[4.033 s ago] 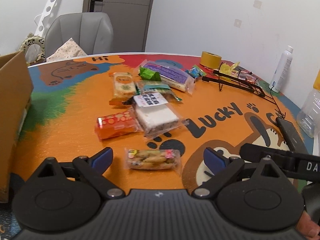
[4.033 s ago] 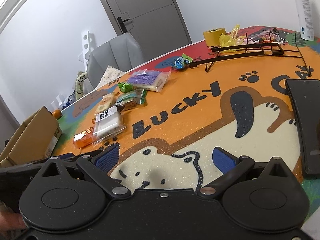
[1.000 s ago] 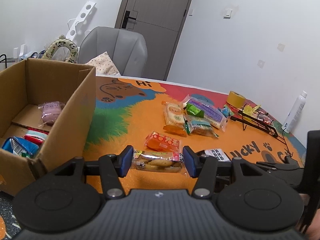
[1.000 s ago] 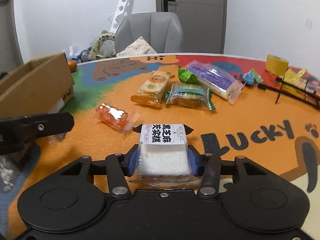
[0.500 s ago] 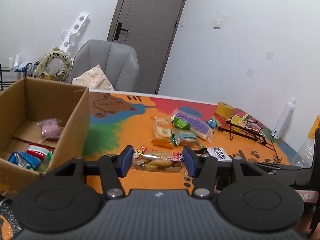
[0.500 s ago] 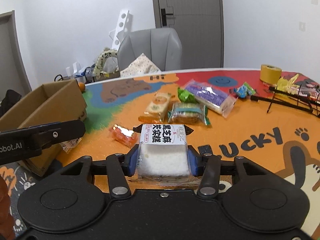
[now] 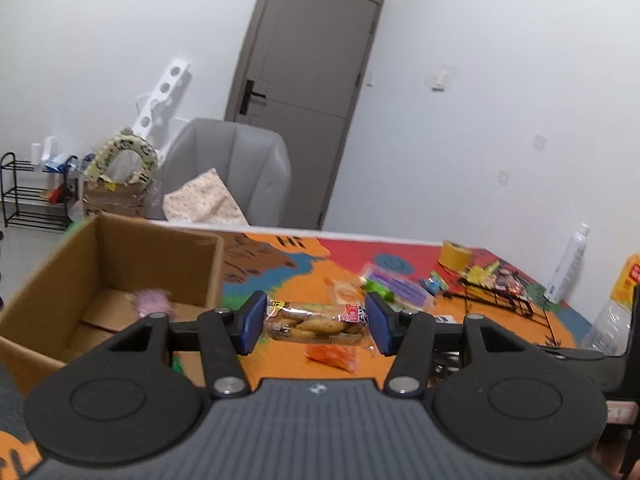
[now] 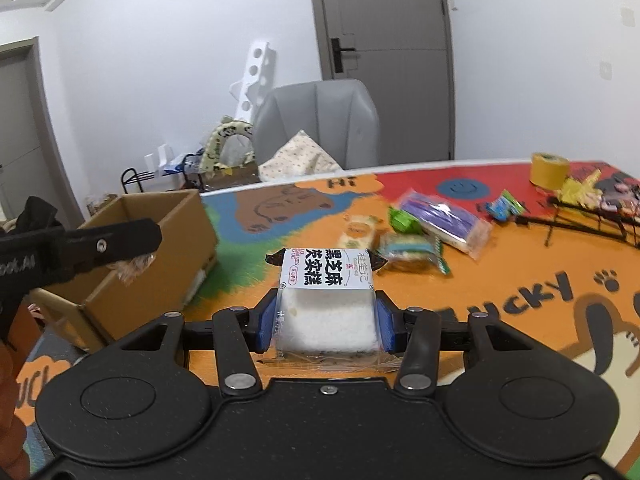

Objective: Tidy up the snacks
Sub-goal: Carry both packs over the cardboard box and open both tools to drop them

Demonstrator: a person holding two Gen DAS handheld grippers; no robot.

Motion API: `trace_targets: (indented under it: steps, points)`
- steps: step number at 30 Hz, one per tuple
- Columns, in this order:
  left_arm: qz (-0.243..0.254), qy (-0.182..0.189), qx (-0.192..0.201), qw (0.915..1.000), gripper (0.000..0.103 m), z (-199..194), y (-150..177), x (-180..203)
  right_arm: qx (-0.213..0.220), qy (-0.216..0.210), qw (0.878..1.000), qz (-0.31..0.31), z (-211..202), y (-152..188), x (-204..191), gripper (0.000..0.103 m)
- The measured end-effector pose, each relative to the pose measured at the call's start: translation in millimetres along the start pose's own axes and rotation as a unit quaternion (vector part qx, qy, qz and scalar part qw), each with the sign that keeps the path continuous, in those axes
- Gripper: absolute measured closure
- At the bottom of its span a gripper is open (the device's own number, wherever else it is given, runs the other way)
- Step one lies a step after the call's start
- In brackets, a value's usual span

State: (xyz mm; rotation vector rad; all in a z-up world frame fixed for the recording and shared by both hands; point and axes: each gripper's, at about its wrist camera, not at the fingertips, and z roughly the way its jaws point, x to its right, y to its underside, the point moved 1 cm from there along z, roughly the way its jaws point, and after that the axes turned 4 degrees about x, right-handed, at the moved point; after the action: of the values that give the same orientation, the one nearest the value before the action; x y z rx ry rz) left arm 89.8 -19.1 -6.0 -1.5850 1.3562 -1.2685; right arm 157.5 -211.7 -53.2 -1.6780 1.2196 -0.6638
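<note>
Leftmost, ahead and to the left of the left gripper (image 7: 316, 322), stands an open cardboard box (image 7: 158, 258) with a pink wrapped snack (image 7: 152, 300) on its floor. Its blue pads are clamped on the two ends of a clear packet of brown biscuits (image 7: 314, 320), which hangs crosswise between them, clear of the table (image 7: 404, 254). Just below and beyond that packet an orange snack packet (image 7: 332, 356) lies on the orange cartoon mat. Further ahead and to the right of this gripper sit a purple-wrapped bar (image 7: 394, 286), a roll of yellow tape (image 7: 456, 254), a black wire rack (image 7: 498, 294) and a white spray bottle (image 7: 568, 264) near the wall. The right gripper (image 8: 326, 326) is likewise closed on a thing: its pads press the sides of a white rice cake in clear wrap (image 8: 326, 308), label facing up, held above the mat. Ahead and to its left is the same box, with the left tool's black finger in front of it; ahead and to its right lie a pale biscuit pack (image 8: 358, 232), a green-edged packet (image 8: 408, 254) and the purple bar. Behind the table stands a grey chair (image 8: 316, 120).
</note>
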Motion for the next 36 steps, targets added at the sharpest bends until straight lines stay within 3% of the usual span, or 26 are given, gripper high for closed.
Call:
trace_targets:
  steps: [11,24,36]
  points:
    - [-0.012,-0.047,0.025,0.9985,0.050,-10.0,-21.5,-48.2,0.019,-0.036,0.999,-0.010,3.8,-20.3,-37.3,0.056]
    - [-0.031,-0.078,0.019,0.9963,0.050,2.0,-25.6,-93.1,0.029,-0.061,0.997,-0.031,16.5,-35.5,-81.5,0.056]
    - [-0.050,-0.110,0.022,0.9924,0.042,-12.4,-30.4,-123.5,0.029,-0.107,0.992,-0.053,39.4,-49.1,-131.0,0.056]
